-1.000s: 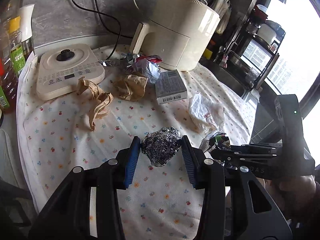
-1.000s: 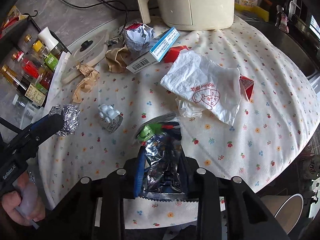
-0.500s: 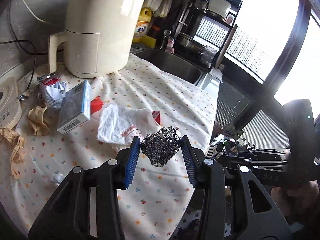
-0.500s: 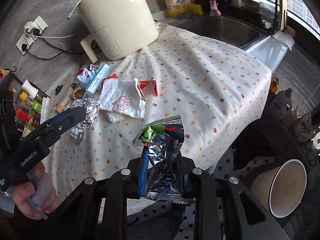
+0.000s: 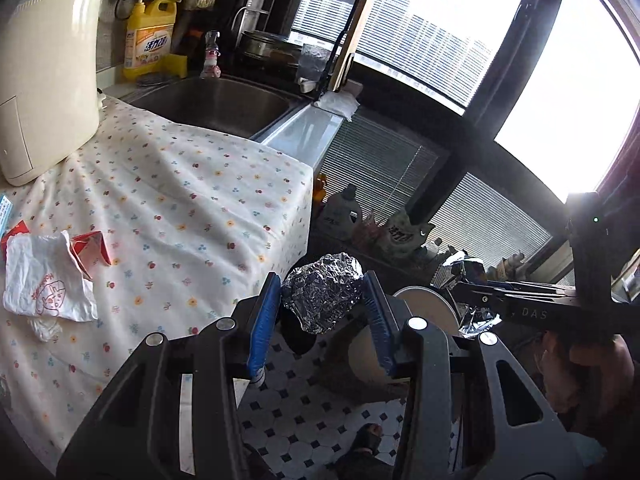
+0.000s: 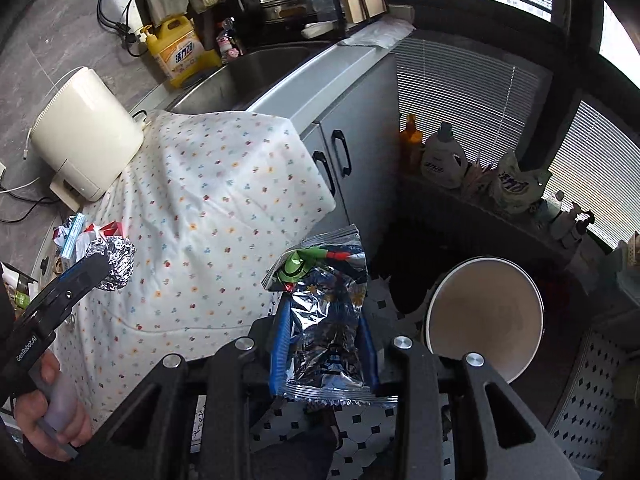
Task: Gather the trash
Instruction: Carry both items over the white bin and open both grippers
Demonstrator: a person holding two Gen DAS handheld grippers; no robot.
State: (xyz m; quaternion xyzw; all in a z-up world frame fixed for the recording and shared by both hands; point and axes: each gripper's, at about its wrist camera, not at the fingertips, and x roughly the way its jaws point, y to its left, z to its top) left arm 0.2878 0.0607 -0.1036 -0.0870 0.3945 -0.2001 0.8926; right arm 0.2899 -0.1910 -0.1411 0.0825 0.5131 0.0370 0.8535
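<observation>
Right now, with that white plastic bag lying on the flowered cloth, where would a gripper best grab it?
Judging by its pose, take the white plastic bag at its crumpled lower edge, where the film bunches up off the flowered cloth. Come from above, fingers straddling the ridge; the flat printed middle offers nothing to pinch. Avoid the upper right corner, which overlaps the red wrapper.
</observation>
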